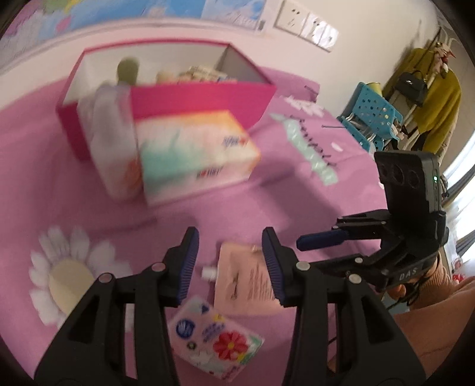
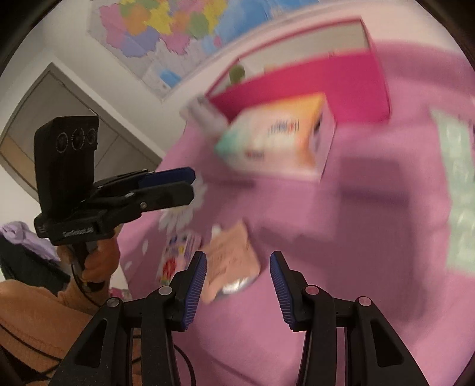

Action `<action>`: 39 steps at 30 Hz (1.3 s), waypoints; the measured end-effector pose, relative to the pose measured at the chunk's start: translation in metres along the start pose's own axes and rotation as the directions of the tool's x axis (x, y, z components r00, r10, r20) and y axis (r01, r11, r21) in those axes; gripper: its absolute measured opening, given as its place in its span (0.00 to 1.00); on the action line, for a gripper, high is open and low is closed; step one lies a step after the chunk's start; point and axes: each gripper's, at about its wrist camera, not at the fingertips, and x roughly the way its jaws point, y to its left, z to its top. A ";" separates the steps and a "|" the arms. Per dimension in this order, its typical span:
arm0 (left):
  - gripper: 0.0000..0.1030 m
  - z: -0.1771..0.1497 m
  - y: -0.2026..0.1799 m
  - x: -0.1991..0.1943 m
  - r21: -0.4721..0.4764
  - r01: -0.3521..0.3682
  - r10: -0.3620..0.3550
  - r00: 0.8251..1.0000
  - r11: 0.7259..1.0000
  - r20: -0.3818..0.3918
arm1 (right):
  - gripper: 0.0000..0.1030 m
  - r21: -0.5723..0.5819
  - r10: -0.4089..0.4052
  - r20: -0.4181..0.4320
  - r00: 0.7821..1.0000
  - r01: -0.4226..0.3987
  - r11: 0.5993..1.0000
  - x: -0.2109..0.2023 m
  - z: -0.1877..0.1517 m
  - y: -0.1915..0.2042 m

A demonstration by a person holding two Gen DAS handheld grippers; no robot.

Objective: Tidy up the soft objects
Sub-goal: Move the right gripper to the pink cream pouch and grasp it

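Note:
A peach sachet (image 1: 246, 276) (image 2: 231, 261) lies flat on the pink bedspread (image 1: 267, 193). My left gripper (image 1: 230, 234) hovers over it, open, with nothing between its fingers. A floral tissue pack (image 1: 216, 335) (image 2: 175, 258) lies just nearer. My right gripper (image 2: 239, 256) (image 1: 317, 234) is open too, above the sachet's right side and empty. Further back, a large tissue pack (image 1: 190, 148) (image 2: 276, 139) leans against the open pink box (image 1: 207, 98) (image 2: 311, 86), which holds several soft items. In the right wrist view the left gripper (image 2: 191, 184) shows at the left.
A daisy print (image 1: 68, 276) marks the bedspread at the near left. Blue perforated baskets (image 1: 371, 112) and a yellow garment (image 1: 436, 98) on a rack stand beyond the bed's right edge. A map (image 2: 166, 26) hangs on the wall behind. An orange sleeve (image 2: 35, 320) is at the lower left.

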 end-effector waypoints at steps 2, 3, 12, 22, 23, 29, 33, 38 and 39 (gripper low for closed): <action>0.44 -0.008 0.004 0.001 -0.018 0.007 -0.008 1.000 1.000 -0.011 | 0.44 0.014 0.001 -0.016 1.000 0.000 1.000 0.006 -0.008 0.003; 0.44 -0.011 0.007 0.001 -0.026 0.012 -0.012 1.000 1.000 -0.013 | 0.44 0.022 0.002 -0.018 1.000 -0.002 1.000 0.009 -0.010 0.005; 0.44 -0.029 0.015 0.002 -0.053 0.027 -0.029 0.999 0.998 -0.042 | 0.39 -0.018 -0.145 0.010 0.989 0.146 0.989 0.029 -0.008 0.022; 0.44 -0.034 0.018 0.017 -0.062 0.060 -0.065 0.994 0.996 -0.090 | 0.36 -0.052 -0.194 0.050 0.980 0.196 0.979 0.029 -0.009 0.022; 0.44 -0.032 0.017 0.020 -0.059 0.060 -0.065 0.993 0.996 -0.095 | 0.36 -0.048 -0.201 0.056 0.978 0.203 0.978 0.030 -0.008 0.020; 0.44 -0.030 0.017 0.029 -0.055 0.061 -0.067 0.991 0.997 -0.112 | 0.37 0.040 -0.192 0.072 0.979 0.189 0.981 0.019 -0.008 0.005; 0.44 -0.029 0.017 0.030 -0.063 0.074 -0.081 0.991 0.995 -0.109 | 0.38 0.069 -0.144 0.066 0.987 0.139 0.988 0.011 -0.015 0.002; 0.45 -0.028 0.011 0.032 -0.048 0.080 -0.084 0.990 0.996 -0.109 | 0.35 0.069 -0.117 0.060 0.991 0.113 0.991 0.013 -0.016 0.004; 0.45 -0.028 0.009 0.032 -0.041 0.068 -0.072 0.991 0.997 -0.110 | 0.32 0.064 -0.117 0.060 0.991 0.113 0.991 0.014 -0.016 0.006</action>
